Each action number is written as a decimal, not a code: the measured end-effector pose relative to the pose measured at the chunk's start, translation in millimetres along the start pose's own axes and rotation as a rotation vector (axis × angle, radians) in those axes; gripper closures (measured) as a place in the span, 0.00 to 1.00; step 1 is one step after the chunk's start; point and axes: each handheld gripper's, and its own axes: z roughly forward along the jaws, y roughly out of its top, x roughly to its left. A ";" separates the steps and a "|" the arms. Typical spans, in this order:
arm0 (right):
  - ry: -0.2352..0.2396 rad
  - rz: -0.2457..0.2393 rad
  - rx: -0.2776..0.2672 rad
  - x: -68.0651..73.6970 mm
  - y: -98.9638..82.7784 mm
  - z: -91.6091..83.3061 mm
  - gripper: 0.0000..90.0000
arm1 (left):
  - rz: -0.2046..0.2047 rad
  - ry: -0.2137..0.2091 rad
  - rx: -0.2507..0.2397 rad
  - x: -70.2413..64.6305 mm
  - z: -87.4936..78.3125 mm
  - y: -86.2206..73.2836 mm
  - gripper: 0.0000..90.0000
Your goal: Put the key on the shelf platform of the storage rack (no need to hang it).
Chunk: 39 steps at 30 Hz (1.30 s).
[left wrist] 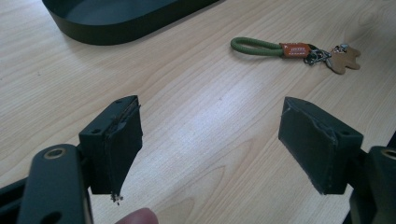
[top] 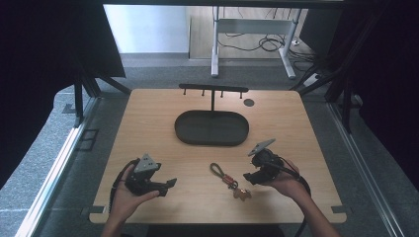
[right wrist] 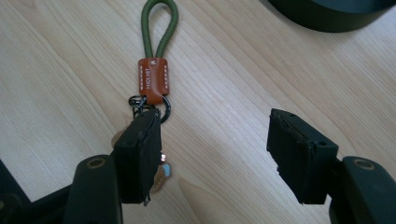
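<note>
The right gripper [right wrist: 215, 154], jaws wide, hovers beside the keychain [right wrist: 154, 79]; better centred over its leather tab before closing. The left gripper [left wrist: 210, 144] is wide too.

A light wooden worktop [top: 148, 123] with rounded corners stands on grey carpeted floor [top: 59, 148]. A small dark round disc [top: 249, 102] is set into its far right part. Metal rails [top: 54, 173] run along the floor on both sides of the worktop, and dark slanted struts [top: 346, 64] rise at the left and right edges of the high view, where black panels [top: 44, 59] close off both sides. Beyond the grey carpet the floor turns to pale wood [top: 202, 34], where a white-legged desk frame [top: 254, 29] stands with black cables [top: 267, 44] coiled beneath it. A bright, pale wall panel [top: 146, 27] at the far left catches the light.
</note>
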 end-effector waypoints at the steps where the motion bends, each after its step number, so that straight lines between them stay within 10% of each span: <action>1: 0.003 -0.006 0.004 0.9 1.7 1.4 0.41 | -0.001 0.001 0.000 0.0 0.0 -0.1 0.24; 39: 0.084 -0.130 0.162 35.9 27.5 60.0 0.57 | 0.007 -0.011 0.002 1.0 0.6 -0.4 0.24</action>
